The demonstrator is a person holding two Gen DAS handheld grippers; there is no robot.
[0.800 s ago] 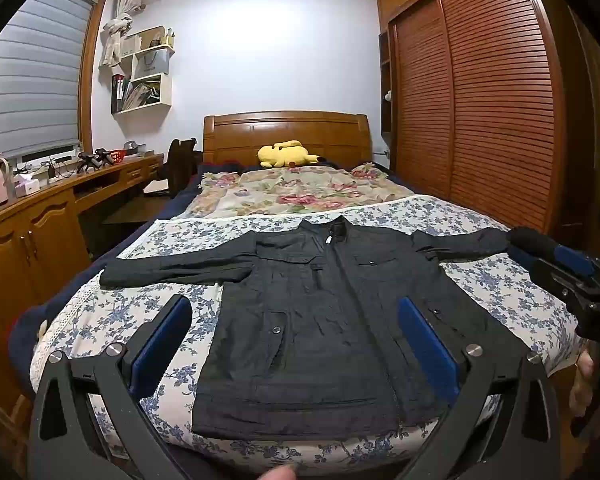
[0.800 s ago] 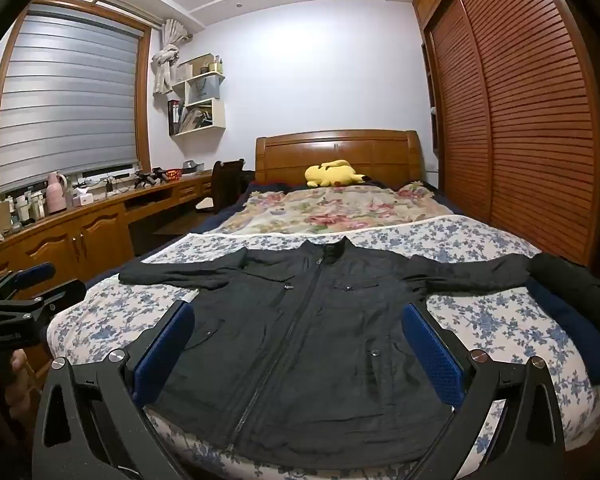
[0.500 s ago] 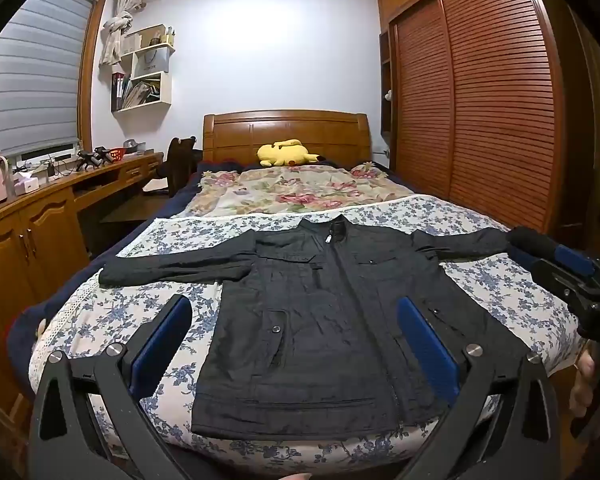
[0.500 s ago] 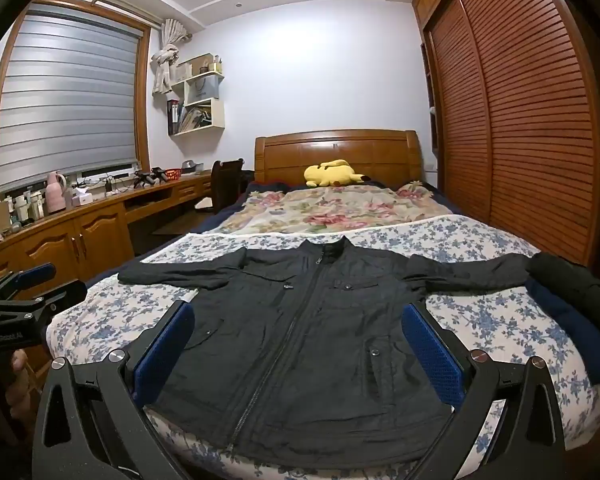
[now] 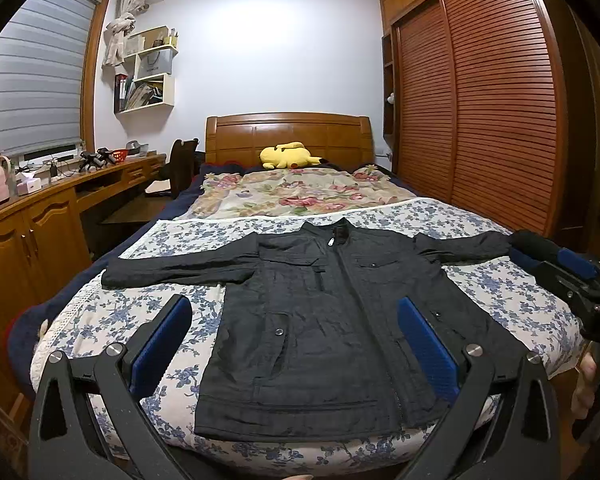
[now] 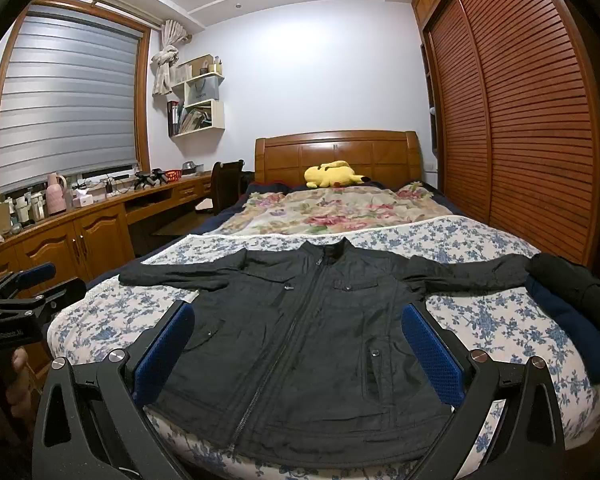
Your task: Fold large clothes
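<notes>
Two black two-finger grippers with blue ribbed pads hover at the foot edge of the bed, both with jaws spread wide and nothing between them. The left gripper (image 5: pixel 294 344) looks over the jacket's hem, and the right gripper (image 6: pixel 298 350) does the same from slightly further right; each shows at the edge of the other's view, held in a hand.

Just beyond the pads lies the black quilted zip-front jacket (image 5: pixel 324 320), spread flat and face up on the blue-flowered white bedspread (image 5: pixel 112 316). Its long axis runs from foot to head of the bed: hem at the foot edge, stand-up collar pointing toward the wooden headboard (image 5: pixel 288 134). Both sleeves stretch straight out toward the left and right edges of the bed. The zip is closed, with flapped chest pockets and snap-buttoned lower pockets either side, and the fabric shows fine creases.

At the right edge, a folded dark blue and black bundle (image 6: pixel 572 308) touches the right cuff. A yellow plush toy (image 6: pixel 332 174) rests by the headboard.
</notes>
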